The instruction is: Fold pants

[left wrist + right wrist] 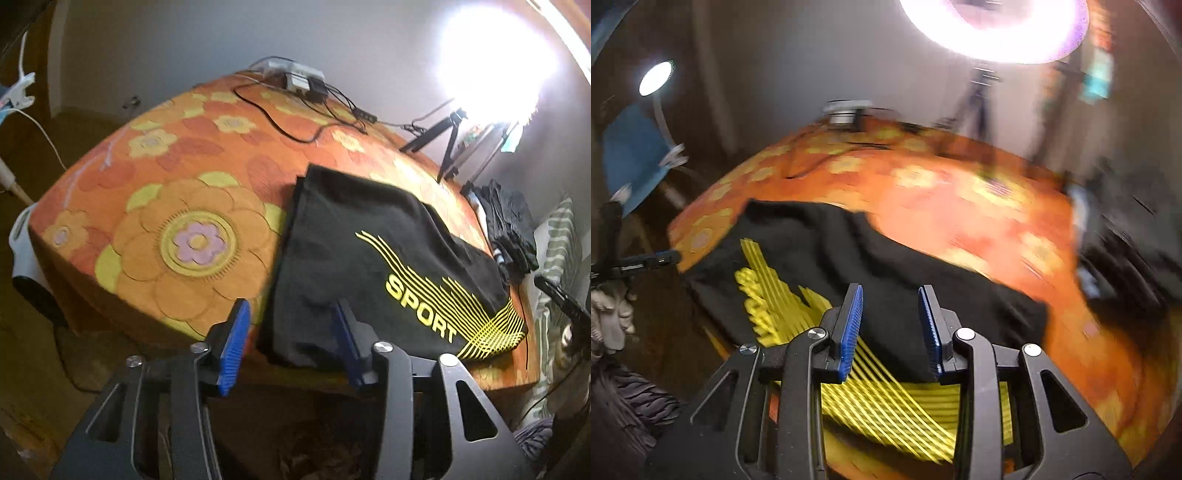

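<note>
Black pants (369, 266) with a yellow "SPORT" print lie folded on the orange flowered table (177, 206), at its near right part. My left gripper (291, 314) is open and empty, above the near left edge of the pants. In the right wrist view the pants (871, 266) lie under my right gripper (891, 295), which is open and empty, a little above the cloth near the yellow stripes. That view is blurred. The left gripper also shows in the right wrist view (657, 256) at the far left.
A power strip with cables (299, 79) sits at the table's far edge. A tripod with a bright ring light (450, 140) stands at the back right. A pile of dark clothes (509, 225) lies at the right edge. The floor lies below the table's near edge.
</note>
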`<state>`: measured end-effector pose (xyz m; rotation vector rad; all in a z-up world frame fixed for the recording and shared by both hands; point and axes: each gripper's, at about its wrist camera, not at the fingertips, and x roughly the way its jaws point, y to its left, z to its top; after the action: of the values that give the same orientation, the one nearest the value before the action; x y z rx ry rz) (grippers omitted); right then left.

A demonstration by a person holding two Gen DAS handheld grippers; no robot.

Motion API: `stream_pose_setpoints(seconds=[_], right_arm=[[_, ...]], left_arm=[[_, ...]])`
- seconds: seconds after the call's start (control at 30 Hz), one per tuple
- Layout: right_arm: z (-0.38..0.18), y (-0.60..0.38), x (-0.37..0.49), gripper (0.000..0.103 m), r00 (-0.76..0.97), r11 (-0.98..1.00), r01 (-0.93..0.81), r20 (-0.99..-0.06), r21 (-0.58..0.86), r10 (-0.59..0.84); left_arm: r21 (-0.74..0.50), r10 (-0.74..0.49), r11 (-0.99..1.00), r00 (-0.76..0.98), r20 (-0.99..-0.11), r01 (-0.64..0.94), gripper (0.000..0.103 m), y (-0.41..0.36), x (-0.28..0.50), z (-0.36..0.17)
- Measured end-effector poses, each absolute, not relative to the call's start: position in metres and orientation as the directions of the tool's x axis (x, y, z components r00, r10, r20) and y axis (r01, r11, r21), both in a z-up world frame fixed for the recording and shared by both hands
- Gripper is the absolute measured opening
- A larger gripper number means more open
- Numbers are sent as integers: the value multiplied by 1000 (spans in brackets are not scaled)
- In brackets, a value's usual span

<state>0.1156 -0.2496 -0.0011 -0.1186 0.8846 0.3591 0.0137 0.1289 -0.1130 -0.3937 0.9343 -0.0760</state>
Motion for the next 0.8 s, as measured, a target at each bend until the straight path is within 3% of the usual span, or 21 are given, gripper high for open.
stream_pose_setpoints(seconds=[0.2, 0.4, 0.8], right_arm=[[-28, -285, 95, 33, 528, 951, -280, -807, 130, 266], [-38, -239, 79, 33, 464, 896, -419, -812, 151, 354], [-30, -145, 71, 33, 382, 791, -588, -805, 168, 455]], left_arm=[[-359, -245, 928, 559, -792, -103, 45, 118, 21, -124], [-405, -267, 902, 542, -796, -150, 45, 120, 29, -125], [-254, -137, 956, 538, -832, -149, 46, 107, 22, -131]])
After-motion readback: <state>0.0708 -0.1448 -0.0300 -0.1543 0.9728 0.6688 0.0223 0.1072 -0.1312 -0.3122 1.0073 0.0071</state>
